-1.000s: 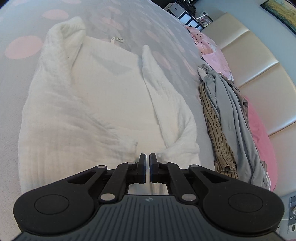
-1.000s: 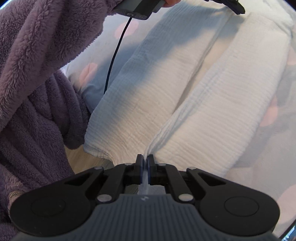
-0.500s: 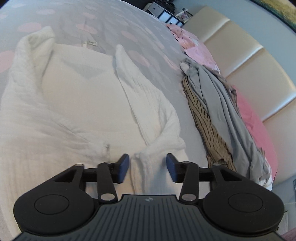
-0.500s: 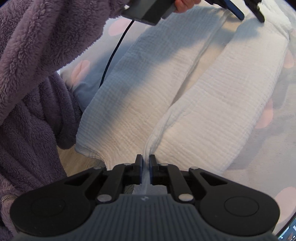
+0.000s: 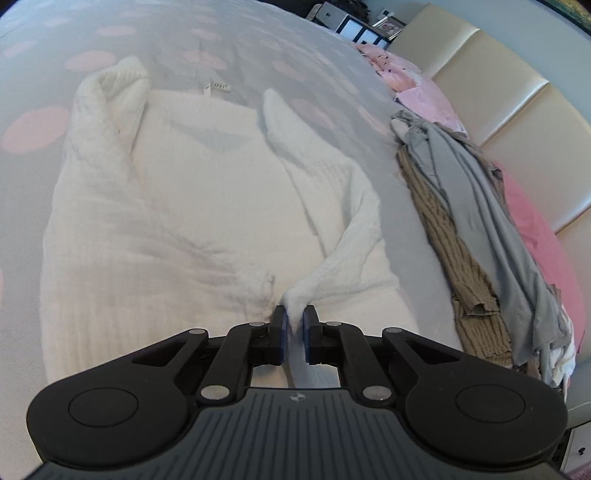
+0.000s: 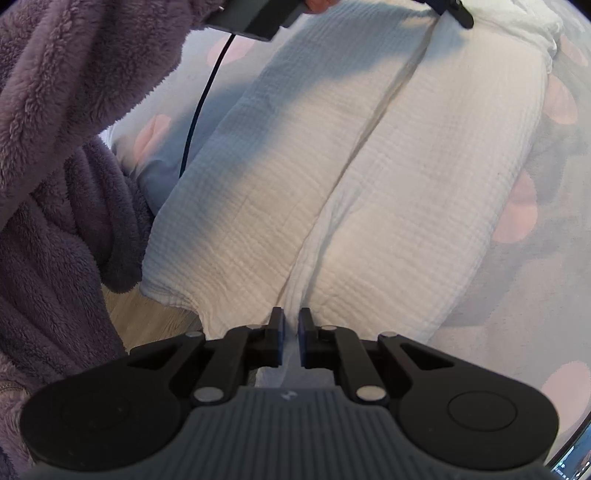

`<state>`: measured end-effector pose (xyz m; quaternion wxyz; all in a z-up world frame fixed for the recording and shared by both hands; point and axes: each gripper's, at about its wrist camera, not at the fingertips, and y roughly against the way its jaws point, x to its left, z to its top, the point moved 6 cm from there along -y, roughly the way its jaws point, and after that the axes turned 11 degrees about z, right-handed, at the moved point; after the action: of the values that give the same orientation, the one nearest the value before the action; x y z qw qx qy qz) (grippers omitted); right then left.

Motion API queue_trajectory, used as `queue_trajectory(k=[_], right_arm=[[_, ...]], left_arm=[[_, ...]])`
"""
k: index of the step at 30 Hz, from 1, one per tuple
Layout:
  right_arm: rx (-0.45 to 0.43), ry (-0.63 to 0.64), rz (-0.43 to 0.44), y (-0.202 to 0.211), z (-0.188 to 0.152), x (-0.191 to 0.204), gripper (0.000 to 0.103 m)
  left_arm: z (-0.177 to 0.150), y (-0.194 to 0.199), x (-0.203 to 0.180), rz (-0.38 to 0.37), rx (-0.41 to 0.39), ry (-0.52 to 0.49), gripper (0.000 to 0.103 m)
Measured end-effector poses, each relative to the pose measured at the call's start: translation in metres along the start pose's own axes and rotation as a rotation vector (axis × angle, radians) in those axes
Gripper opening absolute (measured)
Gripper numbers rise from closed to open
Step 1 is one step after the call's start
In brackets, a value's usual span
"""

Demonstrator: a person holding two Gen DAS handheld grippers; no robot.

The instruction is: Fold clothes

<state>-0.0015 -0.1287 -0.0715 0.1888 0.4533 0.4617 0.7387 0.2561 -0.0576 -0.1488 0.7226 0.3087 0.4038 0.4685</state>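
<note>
The left gripper is closing its jaws on a pinched fold of the white garment, which lies flat on the bed. The right gripper is clamped on the garment's hem at the bed edge. A purple fleece sleeve fills the left of the right wrist view. Right of the garment lies a pile of clothes, partly cut off. At the far end a small label shows; its writing is too small to read.
</note>
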Motion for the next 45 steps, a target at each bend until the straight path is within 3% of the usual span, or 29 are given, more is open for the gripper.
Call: queue_trajectory(k=[4,9,11,14,20,23,27,32,36,37,39,40,41,42,45], right_arm=[[0.003,-0.015,0.02,-0.009,-0.003,0.001,0.012],[-0.009,0.001,0.089,-0.008,-0.008,0.014,0.013],[-0.032,0.016,0.105,-0.002,-0.01,0.019,0.028],[-0.071,0.025,0.116,0.006,-0.013,0.022,0.03],[-0.118,0.023,0.044,0.016,-0.027,0.018,0.03],[-0.138,0.019,-0.028,0.017,-0.034,0.01,0.03],[-0.151,0.009,-0.1,0.026,-0.048,-0.008,0.031],[-0.167,-0.06,-0.112,0.023,-0.06,-0.027,0.036],[-0.176,-0.1,-0.098,0.013,-0.064,-0.038,0.042],[-0.177,-0.111,-0.088,0.01,-0.065,-0.04,0.042],[-0.17,-0.129,-0.073,0.002,-0.066,-0.042,0.041],[-0.165,-0.131,-0.079,-0.001,-0.066,-0.041,0.035],[-0.162,-0.122,-0.092,-0.002,-0.067,-0.039,0.014],[-0.159,-0.113,-0.106,-0.002,-0.068,-0.038,0.009],[-0.163,-0.125,-0.121,0.001,-0.072,-0.037,0.006]], left_arm=[[-0.001,-0.003,-0.005,0.018,-0.008,-0.001,0.012],[0.002,0.023,-0.01,0.013,-0.029,-0.014,0.035],[-0.003,0.039,-0.01,0.014,-0.034,-0.033,0.04],[-0.018,0.063,-0.01,0.012,-0.024,-0.086,0.04],[-0.07,0.115,-0.002,0.017,-0.005,-0.17,0.04],[-0.101,0.135,0.006,0.067,0.017,-0.203,0.041],[-0.147,0.165,0.018,0.096,0.039,-0.168,0.048],[-0.203,0.183,0.032,0.095,0.095,-0.101,0.051],[-0.235,0.175,0.032,0.061,0.16,-0.083,0.051],[-0.243,0.172,0.03,0.059,0.184,-0.1,0.051],[-0.253,0.167,0.027,0.063,0.207,-0.128,0.04],[-0.257,0.165,0.026,0.062,0.212,-0.143,0.035],[-0.26,0.166,0.026,0.075,0.206,-0.158,0.022],[-0.26,0.167,0.027,0.073,0.207,-0.158,0.008],[-0.262,0.174,0.037,0.068,0.223,-0.127,0.004]])
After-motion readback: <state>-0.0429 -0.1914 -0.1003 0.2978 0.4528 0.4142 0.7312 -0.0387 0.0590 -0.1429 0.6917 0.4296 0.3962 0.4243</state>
